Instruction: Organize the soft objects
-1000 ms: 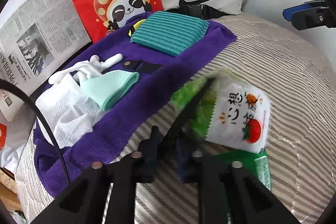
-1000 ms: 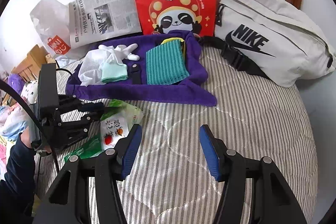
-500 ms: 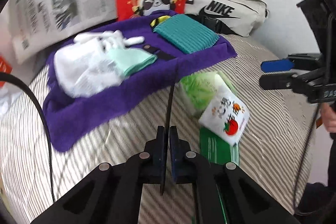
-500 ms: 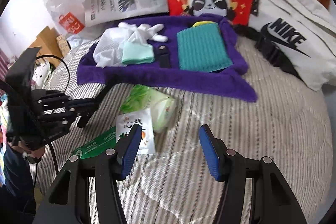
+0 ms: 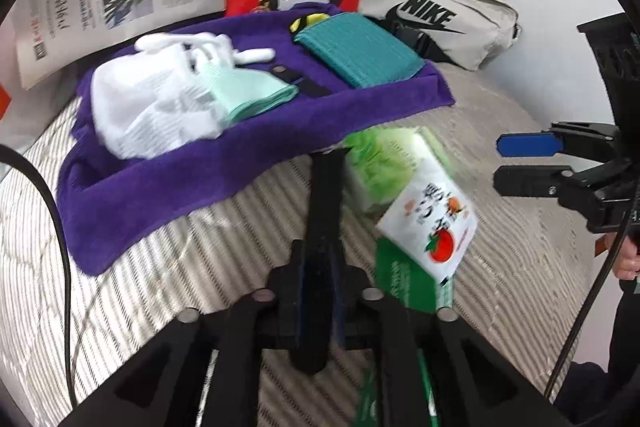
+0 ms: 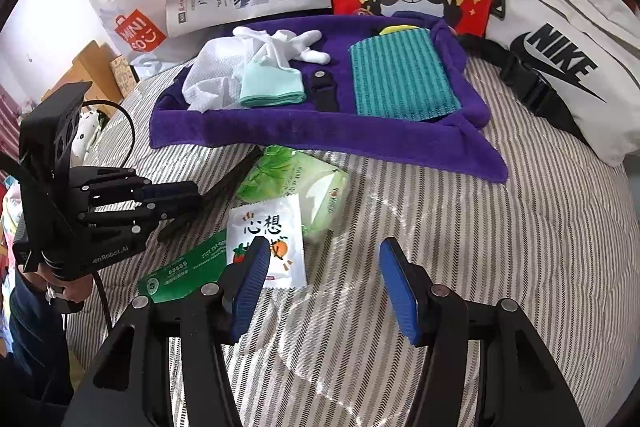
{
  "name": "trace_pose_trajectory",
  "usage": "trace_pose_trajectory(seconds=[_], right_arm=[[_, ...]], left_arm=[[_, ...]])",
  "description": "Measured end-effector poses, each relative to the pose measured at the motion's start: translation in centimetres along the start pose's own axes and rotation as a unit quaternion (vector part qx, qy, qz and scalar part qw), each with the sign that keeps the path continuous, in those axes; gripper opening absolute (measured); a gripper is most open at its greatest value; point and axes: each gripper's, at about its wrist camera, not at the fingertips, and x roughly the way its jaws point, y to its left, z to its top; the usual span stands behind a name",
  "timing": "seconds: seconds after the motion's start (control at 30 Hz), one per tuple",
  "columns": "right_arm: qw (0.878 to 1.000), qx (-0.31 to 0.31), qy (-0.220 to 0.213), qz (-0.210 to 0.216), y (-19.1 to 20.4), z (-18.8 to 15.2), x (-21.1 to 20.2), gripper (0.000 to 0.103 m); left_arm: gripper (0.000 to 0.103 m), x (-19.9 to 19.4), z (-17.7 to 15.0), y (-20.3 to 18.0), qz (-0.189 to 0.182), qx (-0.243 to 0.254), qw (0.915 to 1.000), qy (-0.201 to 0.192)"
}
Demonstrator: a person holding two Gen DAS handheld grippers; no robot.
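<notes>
The left gripper point(image 5: 322, 251) has its fingers pressed together on a flat black strap point(image 5: 326, 195), which projects forward from the tips over the striped grey bed cover point(image 5: 200, 259). The right gripper point(image 6: 320, 283) has its blue-padded fingers wide apart and holds nothing.

Just right of the left fingers lie three soft packets: a green leaf-print tissue pack point(image 6: 296, 183), a white sachet with a tomato print point(image 6: 266, 239) and a flat dark-green sachet point(image 6: 184, 271). The white sachet sits directly below the right gripper's left finger. Beyond the tips, the purple towel point(image 6: 320, 135) carries white cloths, a mint-green folded cloth point(image 6: 272, 87) and a teal ribbed cloth point(image 6: 400, 79).

Risk: the strap is thin and held only at one end, so it may slip or swing into the packets during transfer.

Compared with one second ago, the left gripper has drawn back from the tissue pack and the right gripper has moved closer to the packets.
</notes>
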Motion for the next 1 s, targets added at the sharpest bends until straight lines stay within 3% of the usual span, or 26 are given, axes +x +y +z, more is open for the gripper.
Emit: trace_pose_trajectory(seconds=[0.03, 0.1, 0.2, 0.33, 0.47, 0.63, 0.77, 0.83, 1.0], right_arm=[[1.000, 0.002, 0.000, 0.000, -0.2, 0.0, 0.0, 0.057], [1.000, 0.006, -0.001, 0.000, -0.5, -0.1, -0.1, 0.057], [1.000, 0.010, -0.001, 0.000, -0.9, -0.2, -0.2, 0.057], [1.000, 0.016, 0.001, 0.003, -1.4, -0.4, 0.0, 0.057], [1.000, 0.022, 0.003, 0.006, -1.7, -0.5, 0.3, 0.057], [1.000, 0.020, 0.002, 0.008, -1.9, -0.6, 0.2, 0.057], [1.000, 0.025, 0.003, 0.012, -2.2, -0.6, 0.5, 0.057], [1.000, 0.026, 0.006, 0.012, -2.1, -0.6, 0.8, 0.057], [1.000, 0.023, 0.011, 0.015, -1.8, -0.7, 1.1, 0.057]], left_arm=[[0.039, 0.2, 0.2, -0.1, -0.004, 0.002, 1.0000, 0.002], [0.049, 0.7, 0.4, -0.2, 0.005, 0.002, 1.0000, 0.007], [0.047, 1.7, 0.6, -0.5, 0.022, 0.011, 0.9996, 0.011], [0.018, 2.1, 0.9, -1.0, 0.058, 0.036, 0.9976, 0.013], [0.018, 1.8, 0.8, -0.5, 0.055, 0.021, 0.9981, 0.020], [0.018, 0.1, -1.0, 0.7, 0.099, 0.003, 0.9945, 0.036], [0.022, -0.4, -1.7, 1.4, 0.083, -0.018, 0.9960, 0.029], [0.031, -0.4, -1.6, 1.6, 0.067, -0.036, 0.9968, 0.025], [0.031, -0.1, -1.6, 0.8, 0.093, -0.018, 0.9952, 0.025]])
